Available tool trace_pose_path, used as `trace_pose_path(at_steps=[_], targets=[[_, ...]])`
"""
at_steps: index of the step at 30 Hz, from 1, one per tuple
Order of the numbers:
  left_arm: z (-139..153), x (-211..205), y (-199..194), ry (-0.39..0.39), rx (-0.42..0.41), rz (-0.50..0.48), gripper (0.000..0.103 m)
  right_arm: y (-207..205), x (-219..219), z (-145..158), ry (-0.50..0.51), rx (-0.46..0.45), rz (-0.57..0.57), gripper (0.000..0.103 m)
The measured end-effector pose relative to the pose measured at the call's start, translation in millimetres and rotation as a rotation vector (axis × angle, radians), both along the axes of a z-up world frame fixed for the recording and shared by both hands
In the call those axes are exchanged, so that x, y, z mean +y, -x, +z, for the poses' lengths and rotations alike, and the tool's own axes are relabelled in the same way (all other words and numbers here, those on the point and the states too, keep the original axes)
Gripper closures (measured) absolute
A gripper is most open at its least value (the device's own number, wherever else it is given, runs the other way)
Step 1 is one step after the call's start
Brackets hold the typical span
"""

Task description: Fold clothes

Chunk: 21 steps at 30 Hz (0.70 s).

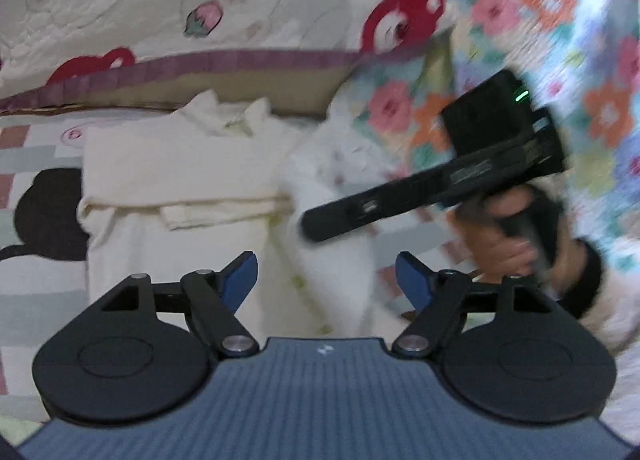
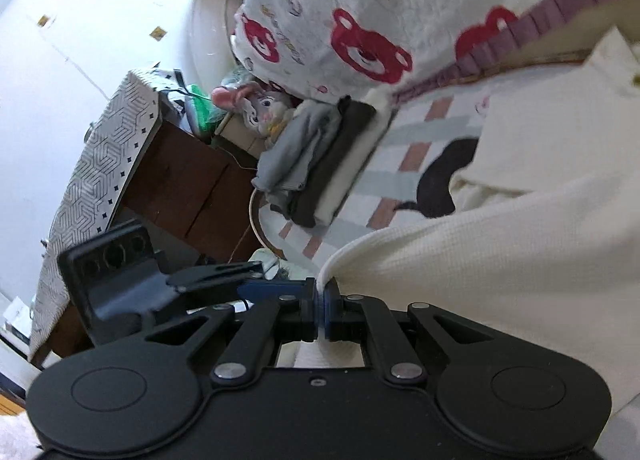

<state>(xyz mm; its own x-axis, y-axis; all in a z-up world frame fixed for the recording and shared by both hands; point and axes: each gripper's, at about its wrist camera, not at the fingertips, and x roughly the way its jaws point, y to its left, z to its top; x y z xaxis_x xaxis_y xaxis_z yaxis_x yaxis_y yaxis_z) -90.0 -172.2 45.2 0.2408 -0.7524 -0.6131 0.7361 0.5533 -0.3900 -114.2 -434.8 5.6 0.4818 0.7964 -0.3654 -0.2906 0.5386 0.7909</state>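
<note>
A cream waffle-knit garment lies partly folded on the checked bed sheet, collar toward the quilt. My left gripper hovers over its lower part, blue pads wide apart with nothing between them. A hand holds my right gripper above the garment's right side, with white cloth hanging at its tip. In the right wrist view the right gripper is shut on an edge of the cream garment, which drapes away to the right.
A bear-print quilt with a purple border rises behind the garment. A stack of folded grey, dark and white clothes sits at the sheet's edge beside a plush rabbit and a wooden cabinet. A floral sleeve fills the right.
</note>
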Motion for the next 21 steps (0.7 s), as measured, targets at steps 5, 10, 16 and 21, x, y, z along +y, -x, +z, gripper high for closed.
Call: trace_pose_path(at_steps=[5,10,16,21], targets=[[-26,-10,-16,0.066,0.123,0.025,0.027,8,-3,-8,-0.019,0.02,-0.005,0.098],[-38,-22,-11,0.123,0.176,0.026,0.098,13,-13,-12,-0.073,0.042,-0.016,0.098],[-29,-36,19,0.066,0.049,-0.036,0.098,39,-82,-22,-0.066,0.092,-0.245,0.064],[-23,-44,37,0.06,-0.011,-0.096,0.098,18,-162,-37,0.316,0.212,-0.559,0.048]])
